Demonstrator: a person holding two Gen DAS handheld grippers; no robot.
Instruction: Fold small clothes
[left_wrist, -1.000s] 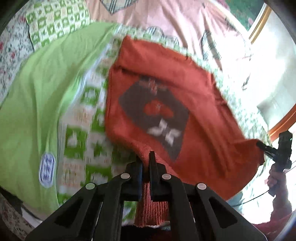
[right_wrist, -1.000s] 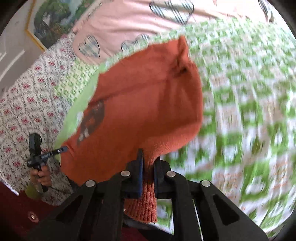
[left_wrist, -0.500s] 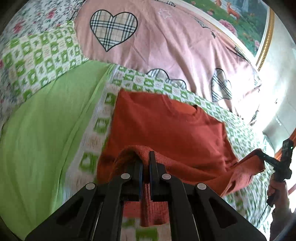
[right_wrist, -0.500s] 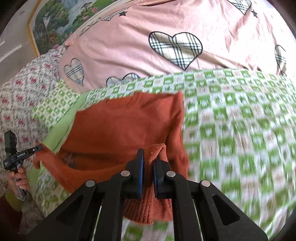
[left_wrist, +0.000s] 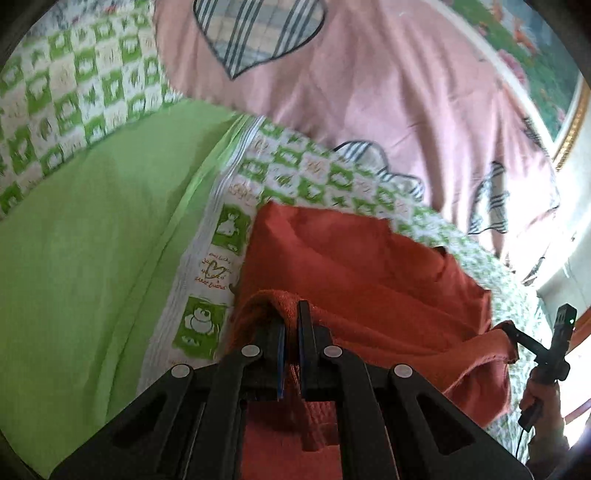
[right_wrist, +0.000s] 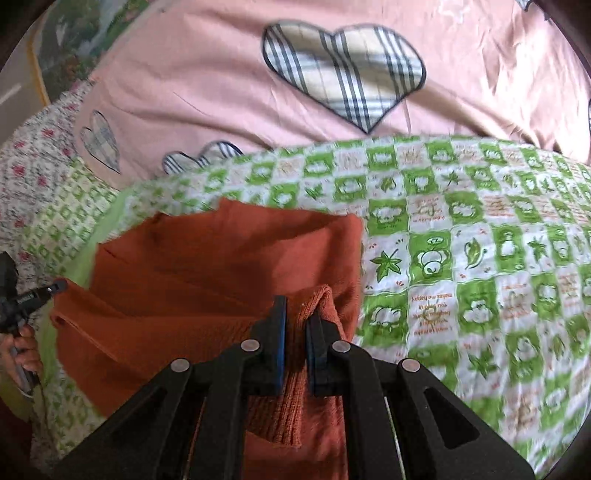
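Note:
A small rust-orange sweater (left_wrist: 362, 273) lies on a green-and-white checked bedspread (left_wrist: 303, 177); it also shows in the right wrist view (right_wrist: 221, 266). My left gripper (left_wrist: 290, 325) is shut on one corner of its ribbed hem. My right gripper (right_wrist: 295, 325) is shut on the other hem corner. Both hold the hem over the sweater's upper part, so the sweater is doubled over and its printed front is hidden. The right gripper also shows in the left wrist view (left_wrist: 517, 336), and the left gripper in the right wrist view (right_wrist: 55, 286).
A pink quilt with plaid hearts (right_wrist: 332, 92) is piled at the far side of the bed. A plain green sheet (left_wrist: 92, 240) lies to the left. A framed picture (left_wrist: 546, 74) hangs on the wall behind.
Both grippers have carried the hem forward over the sweater toward its neck. The printed front, visible a second ago, is now covered by the fold.

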